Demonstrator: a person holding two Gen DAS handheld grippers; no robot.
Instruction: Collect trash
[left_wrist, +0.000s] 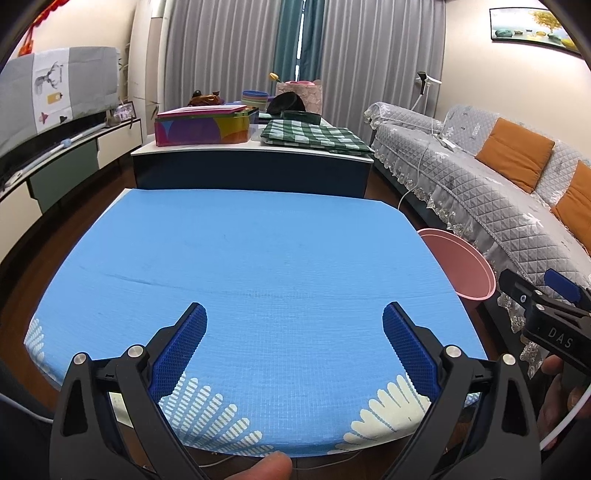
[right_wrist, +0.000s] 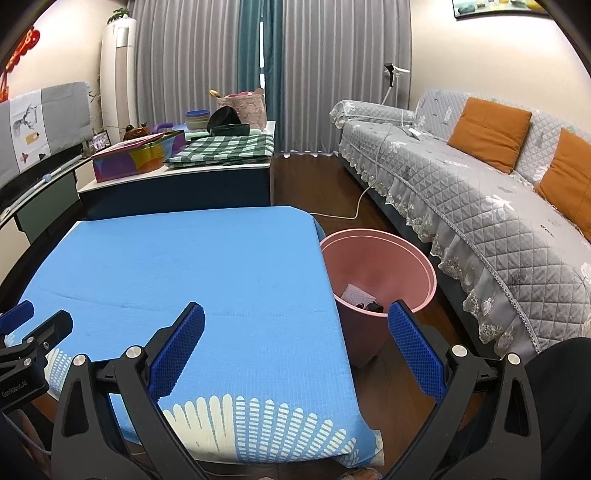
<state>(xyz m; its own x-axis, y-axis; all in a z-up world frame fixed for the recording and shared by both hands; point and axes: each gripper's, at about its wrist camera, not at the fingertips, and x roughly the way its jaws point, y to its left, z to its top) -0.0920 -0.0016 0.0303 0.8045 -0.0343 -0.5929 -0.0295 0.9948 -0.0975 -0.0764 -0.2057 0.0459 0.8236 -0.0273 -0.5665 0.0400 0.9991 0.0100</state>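
While both grippers hang above the near edge of the table, neither has anything between its fingers. Left gripper (left_wrist: 294, 325): blue ridged pads spread wide, only the blue tablecloth (left_wrist: 258, 258) showing in the gap. Right gripper (right_wrist: 296, 326): pads equally wide apart, nothing held; its left finger is over the cloth, its right finger (right_wrist: 413, 347) over the floor and overlapping the near rim of the bin in this view.

Pink wastebasket (right_wrist: 380, 258) stands on the dark wood floor just beside the table's right edge, between table and sofa (right_wrist: 480, 206). Trash sits at its bottom: a white crumpled piece (right_wrist: 356, 294) and some dark bits (right_wrist: 371, 306) beside it, partly hidden by the near rim. From the left wrist view only part of the bin's rim (left_wrist: 458, 258) shows past the table corner.

Tablecloth has a white fan pattern along the near hem and a shallow crease across the left half.

Beyond: a low cabinet carrying a multicoloured box (left_wrist: 203, 127) and a folded green checked cloth (left_wrist: 314, 136). Sofa has a grey quilted cover and orange cushions (right_wrist: 489, 129). A white cable (right_wrist: 354, 210) trails on the floor near the sofa.
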